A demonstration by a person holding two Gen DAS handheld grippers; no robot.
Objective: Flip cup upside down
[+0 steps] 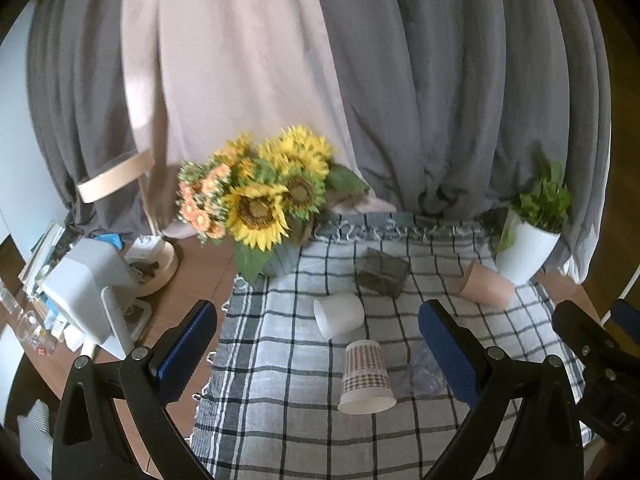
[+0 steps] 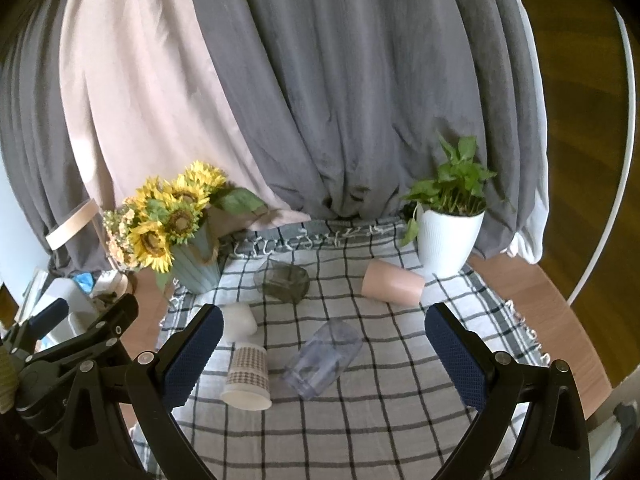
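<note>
We see five cups on the checked cloth. The patterned paper cup stands mouth-down, wide white rim on the cloth, toward the cloth's near left part. The other four lie on their sides: a white cup just behind it, a dark smoky glass farther back near the middle, a pink cup toward the far right corner, and a clear plastic cup just right of the paper cup.

Our left gripper hangs over the near edge, its blue-padded jaws spread wide and holding nothing; the right gripper is likewise wide open and empty.

The right wrist view shows the clear cup whole, while the left wrist view has it half hidden behind a finger. The left wrist view alone shows the white appliance off the cloth's left edge. Sunflowers stand at the far left corner, a potted plant at the far right.
</note>
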